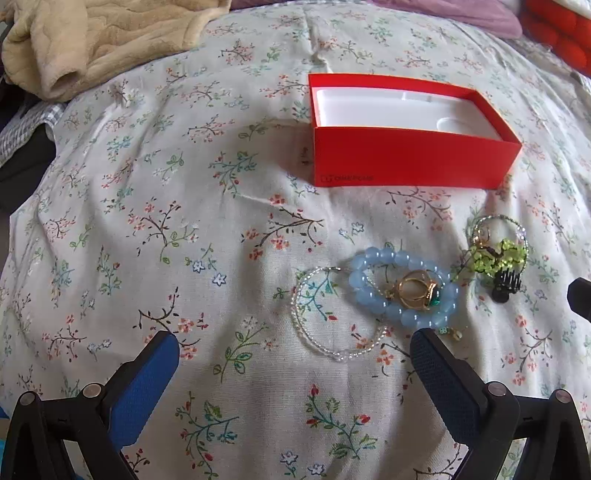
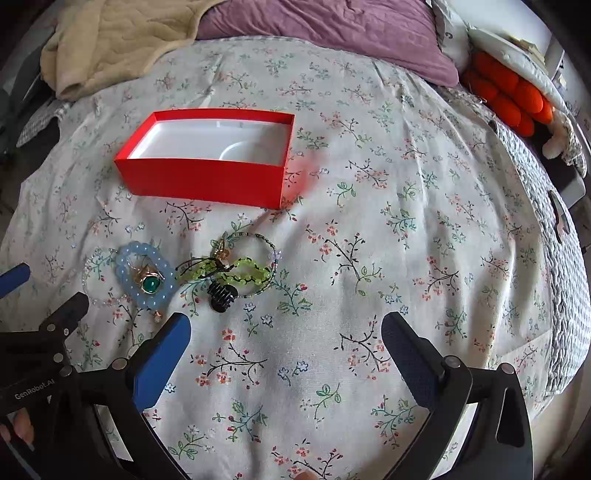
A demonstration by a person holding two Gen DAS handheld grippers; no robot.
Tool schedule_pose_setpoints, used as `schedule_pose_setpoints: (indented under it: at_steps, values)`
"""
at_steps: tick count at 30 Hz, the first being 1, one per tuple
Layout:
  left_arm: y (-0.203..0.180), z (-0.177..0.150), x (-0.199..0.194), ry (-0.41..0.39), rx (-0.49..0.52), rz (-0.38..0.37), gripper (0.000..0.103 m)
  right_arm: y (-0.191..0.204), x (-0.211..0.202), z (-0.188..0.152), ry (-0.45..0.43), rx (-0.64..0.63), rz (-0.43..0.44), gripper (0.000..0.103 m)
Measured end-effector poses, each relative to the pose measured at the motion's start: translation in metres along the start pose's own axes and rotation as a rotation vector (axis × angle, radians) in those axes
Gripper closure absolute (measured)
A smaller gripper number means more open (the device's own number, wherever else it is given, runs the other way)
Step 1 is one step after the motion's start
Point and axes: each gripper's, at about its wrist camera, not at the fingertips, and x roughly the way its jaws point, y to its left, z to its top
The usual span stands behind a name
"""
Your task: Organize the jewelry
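An open red box (image 1: 410, 157) (image 2: 207, 181) with a white, empty inside stands on the floral bedsheet. In front of it lies a pile of jewelry: a blue bead bracelet (image 1: 373, 266) (image 2: 125, 258) around a gold ring with a green stone (image 1: 417, 290) (image 2: 150, 283), a clear bead bracelet (image 1: 314, 343) (image 2: 90, 266), a green bead bracelet (image 1: 498, 256) (image 2: 243, 275), a thin bead bracelet (image 2: 258, 236) and a black hair clip (image 1: 506, 286) (image 2: 221, 293). My left gripper (image 1: 293, 349) is open, just before the clear bracelet. My right gripper (image 2: 286, 328) is open and empty, right of the pile.
A beige blanket (image 1: 96, 40) (image 2: 110, 37) lies at the back left. A purple pillow (image 2: 332, 33) and an orange knitted item (image 2: 509, 96) lie at the back right. The bed's edge runs down the right side of the right wrist view.
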Motion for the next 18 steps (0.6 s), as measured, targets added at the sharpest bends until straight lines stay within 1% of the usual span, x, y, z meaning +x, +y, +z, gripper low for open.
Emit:
schedule_pose_setpoints:
  at_steps: [18]
  values:
    - [0.0038, 0.0025, 0.0005, -0.004, -0.011, 0.003, 0.0, 0.004, 0.0003, -0.0002, 0.002, -0.013, -0.003, 0.0]
